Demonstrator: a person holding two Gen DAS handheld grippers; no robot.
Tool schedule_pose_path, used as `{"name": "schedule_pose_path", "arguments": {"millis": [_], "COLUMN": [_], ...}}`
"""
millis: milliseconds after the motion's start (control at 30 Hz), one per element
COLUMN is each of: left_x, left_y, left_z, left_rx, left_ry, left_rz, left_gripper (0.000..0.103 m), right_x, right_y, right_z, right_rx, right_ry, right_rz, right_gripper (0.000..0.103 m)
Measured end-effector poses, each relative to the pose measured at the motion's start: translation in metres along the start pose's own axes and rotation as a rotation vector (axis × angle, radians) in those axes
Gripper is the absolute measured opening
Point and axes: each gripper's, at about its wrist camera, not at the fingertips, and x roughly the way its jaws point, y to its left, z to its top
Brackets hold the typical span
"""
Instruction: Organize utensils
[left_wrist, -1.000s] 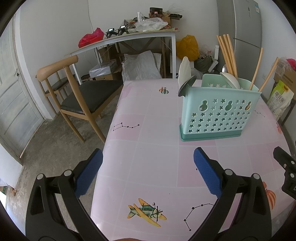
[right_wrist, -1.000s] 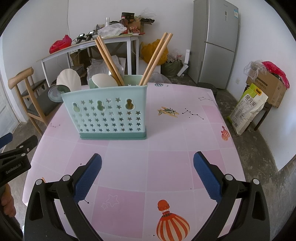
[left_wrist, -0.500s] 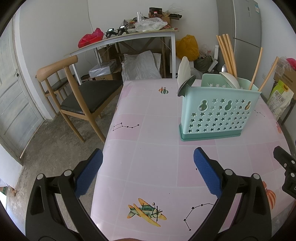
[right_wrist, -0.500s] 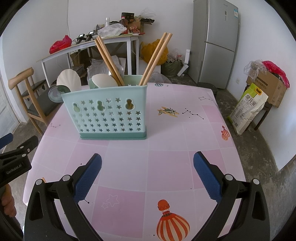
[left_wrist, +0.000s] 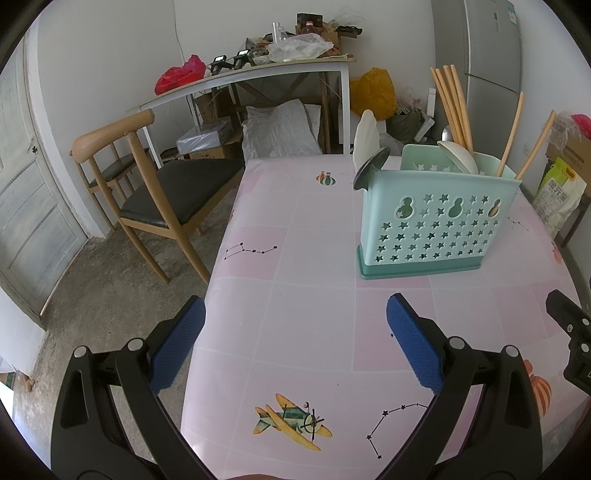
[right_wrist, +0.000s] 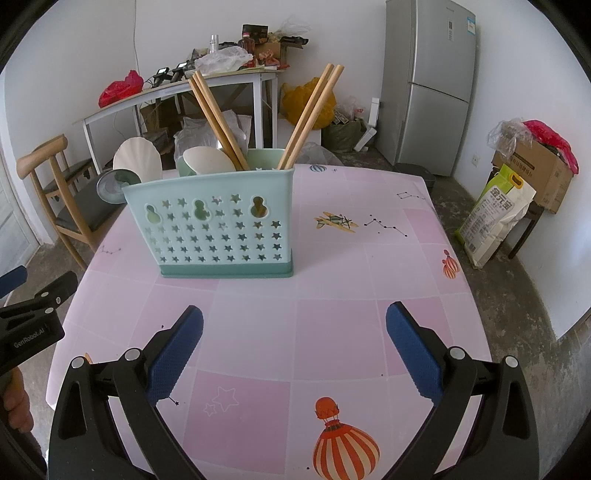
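On the pink table (right_wrist: 332, 295), a star-punched teal utensil holder (right_wrist: 218, 229) holds chopsticks (right_wrist: 218, 118) and spoons (right_wrist: 208, 160); both the left gripper (left_wrist: 295, 332) and the right gripper (right_wrist: 294, 332) gape empty; "GenRobot.AI" marks the left.

The left gripper (right_wrist: 22, 325), seen at the right wrist view's edge, carries white lettering reading "GenRobot.AI". The sack (right_wrist: 493, 216) on the floor bears print too small to read.

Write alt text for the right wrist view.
A mint green utensil caddy holding wooden chopsticks and spoons stands on a pink patterned table. The open, empty right gripper hovers before it.
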Motion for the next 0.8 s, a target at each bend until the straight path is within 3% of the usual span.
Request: {"name": "schedule_pose_path", "arguments": {"millis": [800], "left_x": [0.0016], "left_y": [-0.0001], "left_z": [-0.0017], "left_rx": [0.002], "left_ry": [0.013], "left_rz": [-0.010], "left_gripper": [0.095], "right_x": [-0.0005], "right_y": [0.0009], "right_z": [-0.0008], "right_rx": [0.000], "right_ry": [-0.001], "right_rz": [0.002], "right_gripper": [0.096]}}
